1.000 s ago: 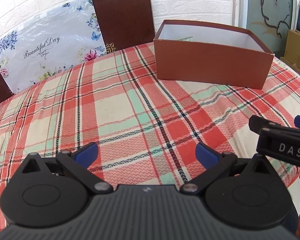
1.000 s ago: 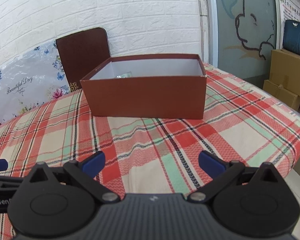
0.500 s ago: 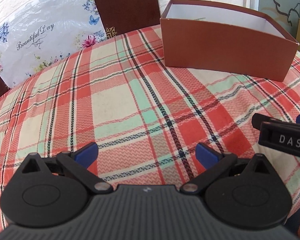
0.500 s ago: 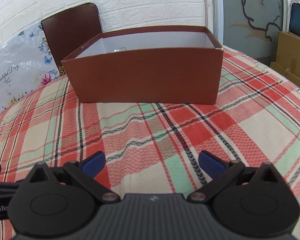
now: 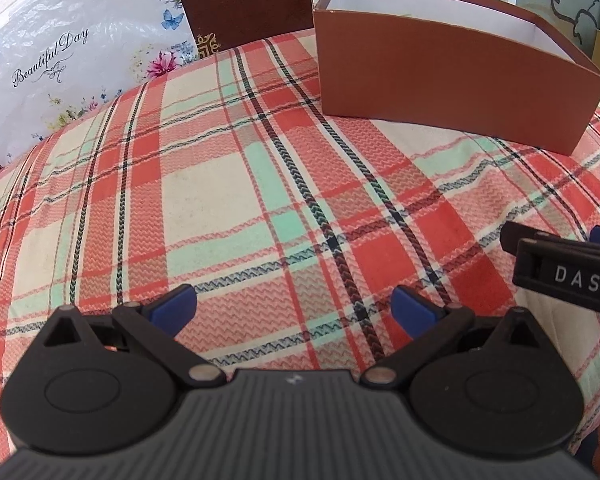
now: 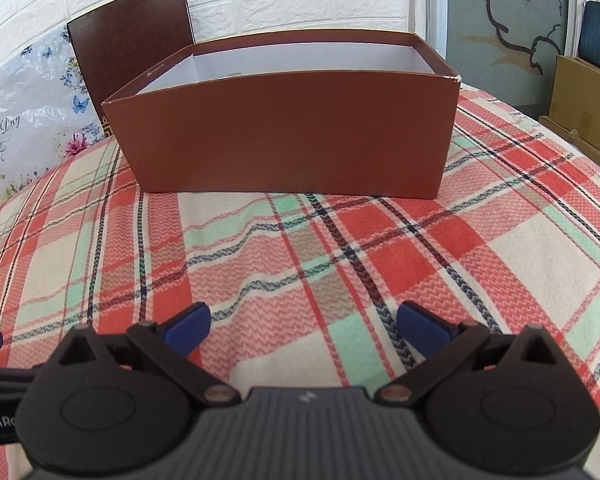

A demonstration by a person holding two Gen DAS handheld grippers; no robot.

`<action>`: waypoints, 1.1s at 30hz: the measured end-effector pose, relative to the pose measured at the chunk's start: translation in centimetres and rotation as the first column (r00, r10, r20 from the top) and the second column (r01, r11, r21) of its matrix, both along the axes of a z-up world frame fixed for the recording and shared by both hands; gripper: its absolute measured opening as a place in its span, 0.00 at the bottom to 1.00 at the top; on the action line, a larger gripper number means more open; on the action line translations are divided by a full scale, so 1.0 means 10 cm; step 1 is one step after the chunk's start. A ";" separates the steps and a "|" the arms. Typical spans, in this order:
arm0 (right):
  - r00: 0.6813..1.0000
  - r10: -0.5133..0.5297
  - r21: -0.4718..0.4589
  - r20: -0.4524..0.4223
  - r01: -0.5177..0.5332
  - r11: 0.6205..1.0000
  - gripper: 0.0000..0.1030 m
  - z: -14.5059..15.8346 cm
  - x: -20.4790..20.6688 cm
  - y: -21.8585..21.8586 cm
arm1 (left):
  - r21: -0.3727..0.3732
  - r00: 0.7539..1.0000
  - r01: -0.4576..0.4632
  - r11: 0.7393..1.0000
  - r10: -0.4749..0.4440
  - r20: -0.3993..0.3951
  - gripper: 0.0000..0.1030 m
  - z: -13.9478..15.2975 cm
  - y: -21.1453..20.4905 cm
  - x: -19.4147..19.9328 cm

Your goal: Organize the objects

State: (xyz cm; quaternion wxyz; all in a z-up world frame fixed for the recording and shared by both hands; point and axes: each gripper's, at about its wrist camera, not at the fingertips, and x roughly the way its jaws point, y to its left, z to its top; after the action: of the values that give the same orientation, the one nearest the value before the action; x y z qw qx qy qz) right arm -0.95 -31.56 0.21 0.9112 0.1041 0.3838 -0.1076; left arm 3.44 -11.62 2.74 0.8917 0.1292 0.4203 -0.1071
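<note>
An open brown cardboard box (image 5: 440,84) with a white inside stands on the plaid tablecloth (image 5: 228,184); in the right wrist view the box (image 6: 292,140) fills the middle, straight ahead. Its contents are hidden by the near wall. My left gripper (image 5: 294,310) is open and empty, low over the cloth, with the box ahead to the right. My right gripper (image 6: 302,326) is open and empty, facing the box's long side. The right gripper's black body (image 5: 564,276) shows at the right edge of the left wrist view.
A dark brown chair back (image 6: 132,44) stands behind the table and a floral plastic sheet (image 5: 72,56) lies at the back left. Cardboard cartons (image 6: 584,108) stand on the floor to the right, beyond the table's edge.
Both grippers have moved forward toward the box, which now looks larger and closer in both views. Both stayed open and empty.
</note>
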 end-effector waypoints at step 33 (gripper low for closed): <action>0.997 -0.012 0.014 0.073 0.011 1.000 1.00 0.21 -0.23 0.08 | -0.042 0.997 -0.002 0.999 0.005 0.075 1.00 0.17 0.15 -0.21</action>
State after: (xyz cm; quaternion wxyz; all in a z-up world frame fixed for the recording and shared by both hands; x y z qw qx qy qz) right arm -3.28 -30.76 2.35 0.9232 0.1161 0.3505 -0.1062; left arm 1.32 -10.10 4.47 0.9097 0.1135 0.3842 -0.1094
